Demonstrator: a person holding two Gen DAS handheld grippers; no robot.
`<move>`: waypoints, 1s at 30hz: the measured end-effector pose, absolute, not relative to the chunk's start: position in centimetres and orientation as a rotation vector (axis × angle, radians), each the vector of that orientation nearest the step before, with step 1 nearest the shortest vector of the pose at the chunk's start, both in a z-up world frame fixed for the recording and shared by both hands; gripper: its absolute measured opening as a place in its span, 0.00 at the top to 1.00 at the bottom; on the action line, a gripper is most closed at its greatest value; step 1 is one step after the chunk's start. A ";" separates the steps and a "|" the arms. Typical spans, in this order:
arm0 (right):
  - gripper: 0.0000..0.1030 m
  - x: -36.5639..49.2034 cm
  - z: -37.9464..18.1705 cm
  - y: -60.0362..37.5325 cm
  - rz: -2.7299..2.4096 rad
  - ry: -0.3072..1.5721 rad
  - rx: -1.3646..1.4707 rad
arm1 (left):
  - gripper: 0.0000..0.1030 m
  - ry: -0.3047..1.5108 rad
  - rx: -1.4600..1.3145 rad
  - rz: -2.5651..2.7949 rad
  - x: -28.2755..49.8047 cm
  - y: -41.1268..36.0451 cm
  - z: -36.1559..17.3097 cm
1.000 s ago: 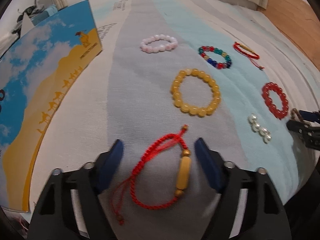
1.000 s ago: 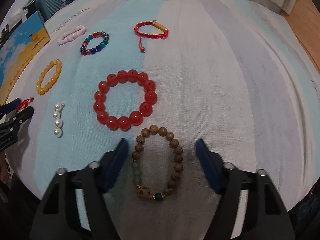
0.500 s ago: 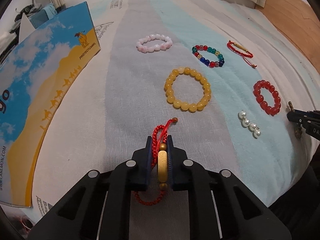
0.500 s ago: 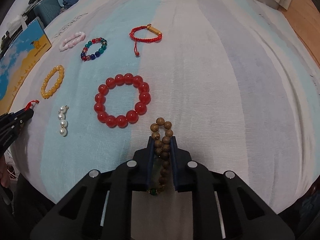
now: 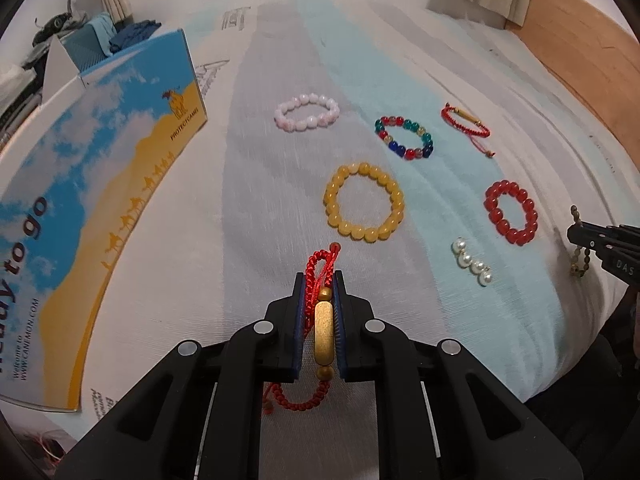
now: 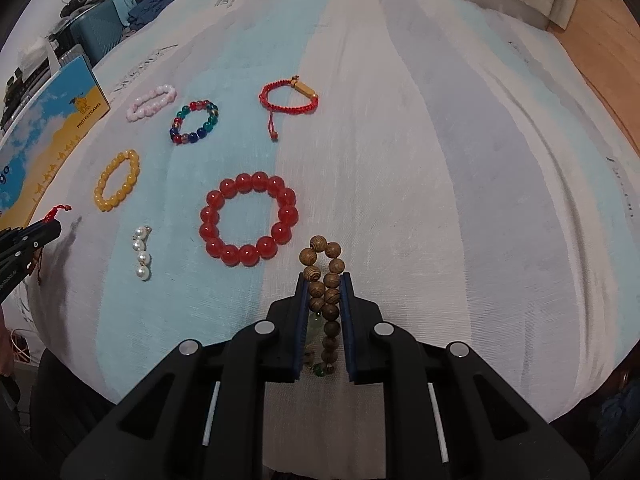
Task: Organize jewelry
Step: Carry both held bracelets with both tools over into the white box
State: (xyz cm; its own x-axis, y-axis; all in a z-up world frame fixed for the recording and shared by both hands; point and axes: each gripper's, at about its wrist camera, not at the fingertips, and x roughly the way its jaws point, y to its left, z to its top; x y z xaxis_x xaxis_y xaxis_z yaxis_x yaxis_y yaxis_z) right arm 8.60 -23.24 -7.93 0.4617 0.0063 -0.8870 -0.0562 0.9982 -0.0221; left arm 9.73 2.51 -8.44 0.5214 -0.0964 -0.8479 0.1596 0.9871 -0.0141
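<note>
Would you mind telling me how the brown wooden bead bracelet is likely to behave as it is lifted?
The wooden bead bracelet, pinched flat in the right gripper, is probably floppy and will likely dangle. Its round beads may slip between the fingers.

The right tongs [image 6: 323,280] are clamped on a wooden bead bracelet [image 6: 325,276], whose loop sticks out past the tips above the striped bed sheet [image 6: 440,200]. Just left lies a red bead bracelet [image 6: 249,219]; further left, a pearl strand [image 6: 142,253] and the left tongs [image 6: 48,228].
</note>
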 end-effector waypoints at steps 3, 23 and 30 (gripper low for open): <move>0.86 8.4 -7.1 -23.2 0.039 1.073 -0.054 | 0.89 1.001 0.070 -0.154 9.5 2.4 -7.6; 0.86 7.7 -0.4 -19.8 0.081 0.953 -0.075 | 0.89 0.925 0.081 -0.105 8.6 4.4 -1.6; 0.86 8.2 3.1 -15.8 0.130 0.886 -0.109 | 0.89 0.879 0.078 -0.073 8.4 6.6 1.5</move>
